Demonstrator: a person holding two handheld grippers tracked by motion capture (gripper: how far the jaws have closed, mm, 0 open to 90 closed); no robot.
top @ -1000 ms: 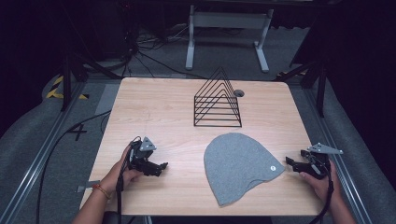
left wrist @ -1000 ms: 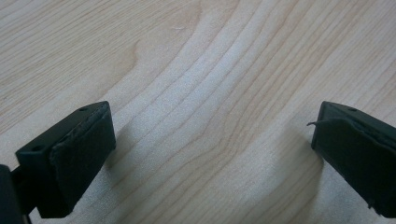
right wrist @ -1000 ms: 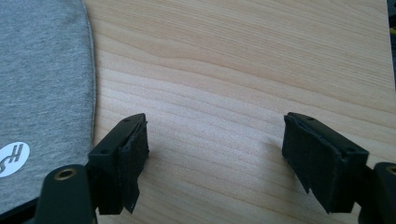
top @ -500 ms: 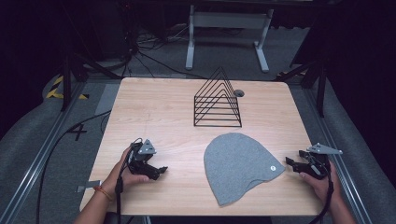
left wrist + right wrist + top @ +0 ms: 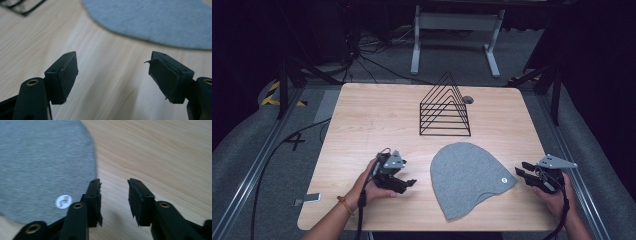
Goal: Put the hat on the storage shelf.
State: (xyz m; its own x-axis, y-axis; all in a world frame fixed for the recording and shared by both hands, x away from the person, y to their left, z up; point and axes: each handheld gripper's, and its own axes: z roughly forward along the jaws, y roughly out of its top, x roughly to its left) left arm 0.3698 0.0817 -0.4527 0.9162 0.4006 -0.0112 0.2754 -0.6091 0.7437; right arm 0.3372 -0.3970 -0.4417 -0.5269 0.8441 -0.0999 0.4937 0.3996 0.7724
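A grey beanie (image 5: 467,177) lies flat on the wooden table (image 5: 372,120), its small white round patch (image 5: 502,181) near its right edge. My left gripper (image 5: 408,183) sits just left of the beanie and points at it. Its jaws have just been closing but stand wide apart with nothing between them (image 5: 112,75); the beanie (image 5: 155,22) lies ahead. My right gripper (image 5: 520,170) is at the beanie's right edge. Its jaws have just been closing to a narrow gap over bare wood (image 5: 113,195), with the patch (image 5: 63,201) beside the left jaw. Neither gripper touches the cloth.
A black wire rack (image 5: 445,107) of triangular dividers stands behind the beanie at the table's middle back. A small round grey disc (image 5: 468,100) lies by its right end. Dark floor, cables and a metal stand (image 5: 454,22) lie beyond the table.
My left hand has carried its gripper to the right, closer to the beanie. The right gripper has barely shifted, and its jaws look narrower.
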